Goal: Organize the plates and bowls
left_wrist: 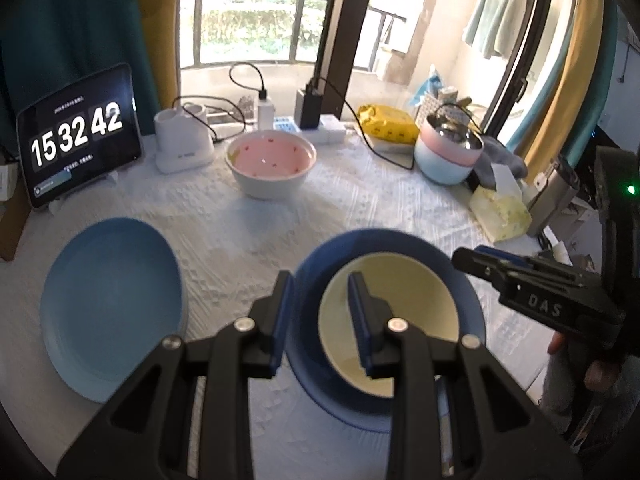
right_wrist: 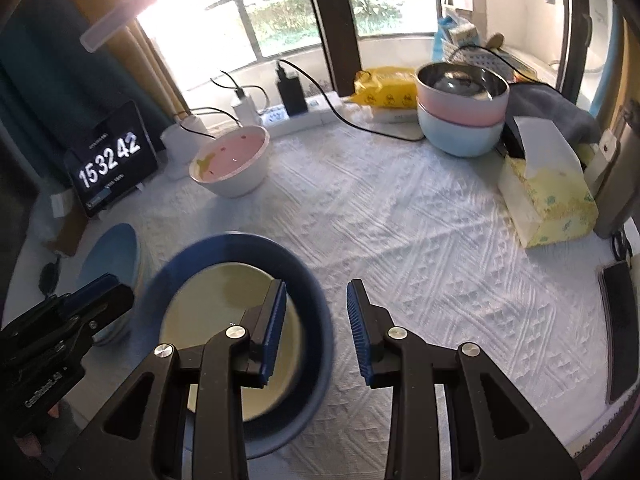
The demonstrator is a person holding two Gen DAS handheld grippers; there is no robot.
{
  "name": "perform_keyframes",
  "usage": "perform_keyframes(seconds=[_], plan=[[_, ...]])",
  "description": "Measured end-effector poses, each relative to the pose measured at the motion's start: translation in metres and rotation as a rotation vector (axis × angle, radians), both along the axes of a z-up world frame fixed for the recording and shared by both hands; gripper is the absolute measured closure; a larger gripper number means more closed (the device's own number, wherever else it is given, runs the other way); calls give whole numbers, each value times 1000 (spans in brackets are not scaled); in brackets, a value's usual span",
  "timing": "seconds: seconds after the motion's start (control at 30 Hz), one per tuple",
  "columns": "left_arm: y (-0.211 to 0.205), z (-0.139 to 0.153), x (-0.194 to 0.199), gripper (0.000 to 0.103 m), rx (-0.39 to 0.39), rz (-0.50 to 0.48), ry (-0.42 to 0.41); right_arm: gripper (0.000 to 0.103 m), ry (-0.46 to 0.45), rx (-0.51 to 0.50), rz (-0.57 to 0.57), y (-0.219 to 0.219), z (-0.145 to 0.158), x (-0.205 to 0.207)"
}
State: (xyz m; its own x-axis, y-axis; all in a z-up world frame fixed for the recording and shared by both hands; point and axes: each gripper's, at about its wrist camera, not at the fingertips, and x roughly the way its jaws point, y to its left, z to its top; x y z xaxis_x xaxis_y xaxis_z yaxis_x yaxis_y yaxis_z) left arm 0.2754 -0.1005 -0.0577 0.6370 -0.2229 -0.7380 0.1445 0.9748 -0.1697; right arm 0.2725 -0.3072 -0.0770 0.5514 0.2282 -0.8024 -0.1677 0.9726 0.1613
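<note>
A dark blue bowl with a cream inside (left_wrist: 400,320) (right_wrist: 236,320) stands on the white tablecloth near the front. My left gripper (left_wrist: 320,292) is open, its fingers straddling the bowl's left rim. My right gripper (right_wrist: 318,300) is open, straddling the bowl's right rim; it also shows in the left wrist view (left_wrist: 520,280). A light blue plate (left_wrist: 112,304) (right_wrist: 112,256) lies to the left. A white bowl with a pink inside (left_wrist: 272,164) (right_wrist: 232,164) stands farther back. A pink bowl nested in a light blue bowl (left_wrist: 448,152) (right_wrist: 460,116) stands at the back right.
A tablet clock (left_wrist: 80,140) leans at the back left. A white charger base (left_wrist: 184,144), power strip and cables (right_wrist: 296,108), a yellow wipes pack (left_wrist: 388,124) line the back. A yellow tissue box (right_wrist: 548,200) and a phone (right_wrist: 620,328) sit at the right.
</note>
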Motion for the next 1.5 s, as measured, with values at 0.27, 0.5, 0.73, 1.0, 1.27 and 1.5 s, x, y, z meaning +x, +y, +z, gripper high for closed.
perform_keyframes(seconds=[0.27,0.5,0.73,1.0,1.27,1.5], plan=[[12,14,10,57,-1,27,-46,70,-40,16,46,25,23,3],[26,25,26,53,-14,51,-77,69,-65,-10,88,45,34,15],[36,32,43,52,-14,58,-99,67,-86,-52,115,60,35,37],[53,31,71,52,-19,93,-106,50,-91,-73,147,73,31,69],[69,16,105,52,-48,153,-80,50,-78,-58,149,82,28,107],[72,7,128,52,-27,175,-64,50,-74,-79,162,86,28,139]])
